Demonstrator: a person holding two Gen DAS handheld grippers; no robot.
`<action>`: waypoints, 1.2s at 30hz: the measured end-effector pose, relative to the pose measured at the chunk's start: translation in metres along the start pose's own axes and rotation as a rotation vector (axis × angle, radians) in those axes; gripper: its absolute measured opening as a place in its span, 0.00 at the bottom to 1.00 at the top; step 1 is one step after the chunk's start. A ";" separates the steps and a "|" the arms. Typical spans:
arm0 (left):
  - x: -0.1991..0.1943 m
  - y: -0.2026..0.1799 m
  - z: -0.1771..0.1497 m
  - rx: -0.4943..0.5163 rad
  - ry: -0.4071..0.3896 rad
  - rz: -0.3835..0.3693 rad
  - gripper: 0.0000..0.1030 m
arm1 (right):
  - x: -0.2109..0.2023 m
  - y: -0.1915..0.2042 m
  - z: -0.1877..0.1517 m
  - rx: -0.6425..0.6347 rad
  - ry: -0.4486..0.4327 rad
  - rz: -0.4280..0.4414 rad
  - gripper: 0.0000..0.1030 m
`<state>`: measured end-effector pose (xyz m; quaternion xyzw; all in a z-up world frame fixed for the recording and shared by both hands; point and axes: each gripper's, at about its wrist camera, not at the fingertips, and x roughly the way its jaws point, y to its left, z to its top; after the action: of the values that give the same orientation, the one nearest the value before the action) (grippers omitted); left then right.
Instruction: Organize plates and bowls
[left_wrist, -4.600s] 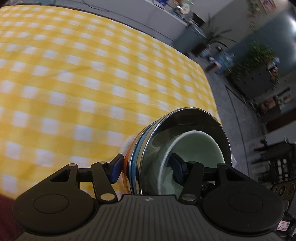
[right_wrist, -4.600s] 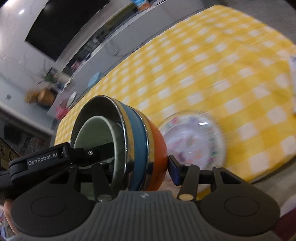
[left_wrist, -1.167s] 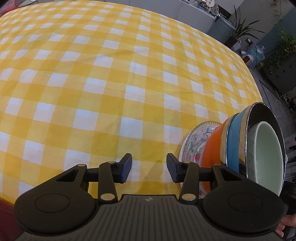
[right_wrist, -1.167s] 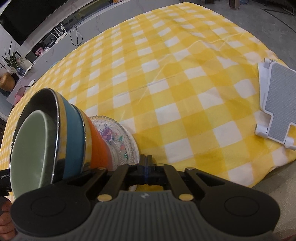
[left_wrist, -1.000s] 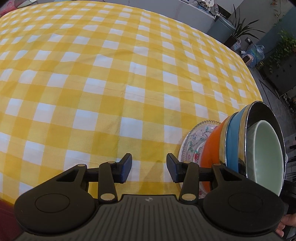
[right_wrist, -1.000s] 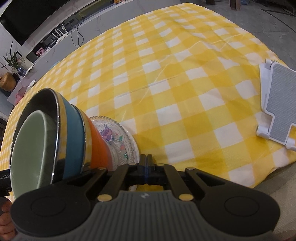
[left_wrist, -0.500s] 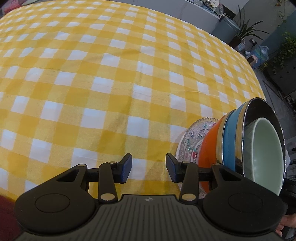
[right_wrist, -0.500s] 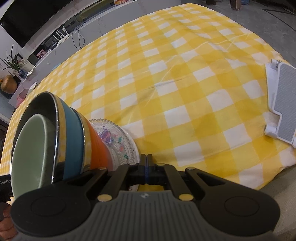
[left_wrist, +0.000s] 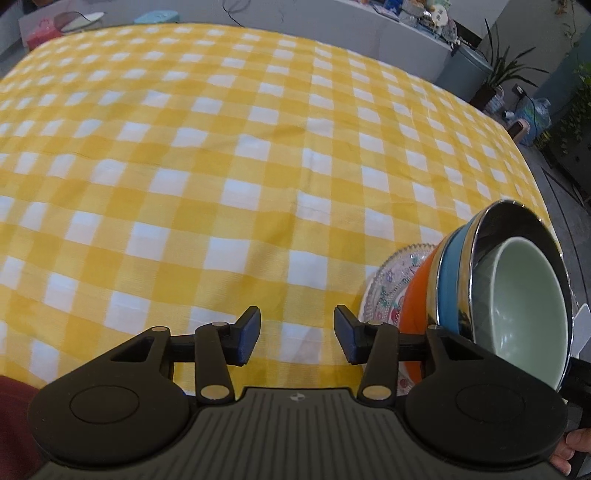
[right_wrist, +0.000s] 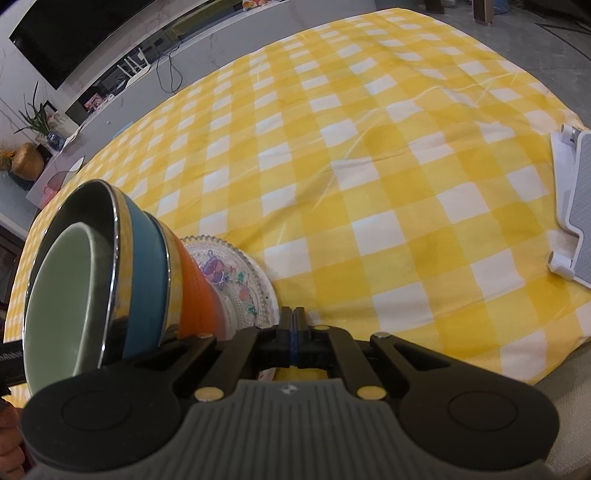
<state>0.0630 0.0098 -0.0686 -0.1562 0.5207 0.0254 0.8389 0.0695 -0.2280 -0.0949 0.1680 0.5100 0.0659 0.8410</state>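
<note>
A stack of nested bowls stands on a patterned glass plate (left_wrist: 388, 288) near the table's front edge: an orange bowl (left_wrist: 417, 295) at the bottom, then a blue bowl (left_wrist: 452, 280), a steel bowl (left_wrist: 517, 221) and a pale green bowl (left_wrist: 528, 302) inside. My left gripper (left_wrist: 297, 332) hangs over bare cloth to the left of the stack, its jaws opening with nothing between them. In the right wrist view the orange bowl (right_wrist: 195, 295) and the plate (right_wrist: 240, 284) lie left of my right gripper (right_wrist: 293, 321), which is shut with nothing between its fingers, close beside the plate's rim.
A yellow and white checked cloth (left_wrist: 221, 166) covers the table. A white and grey stand (right_wrist: 576, 192) sits at the table's right edge. A person's hand (left_wrist: 569, 446) shows at the lower right. Counters with clutter and potted plants lie beyond the far edge.
Earlier both grippers held the bowl stack; now it rests on the plate and neither grips it. Over the last second the left view tipped upward a little and its jaws widened slightly.
</note>
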 end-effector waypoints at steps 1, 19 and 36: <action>-0.005 0.001 -0.001 -0.008 -0.008 0.007 0.55 | -0.002 0.001 -0.001 0.000 -0.004 -0.003 0.00; -0.143 -0.047 -0.087 0.253 -0.435 -0.058 0.85 | -0.128 0.039 -0.080 -0.160 -0.280 0.102 0.54; -0.110 -0.069 -0.108 0.326 -0.401 0.083 0.85 | -0.121 0.076 -0.122 -0.298 -0.216 0.167 0.75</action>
<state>-0.0663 -0.0734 -0.0001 0.0107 0.3472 0.0059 0.9377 -0.0901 -0.1648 -0.0183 0.0897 0.3856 0.1916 0.8981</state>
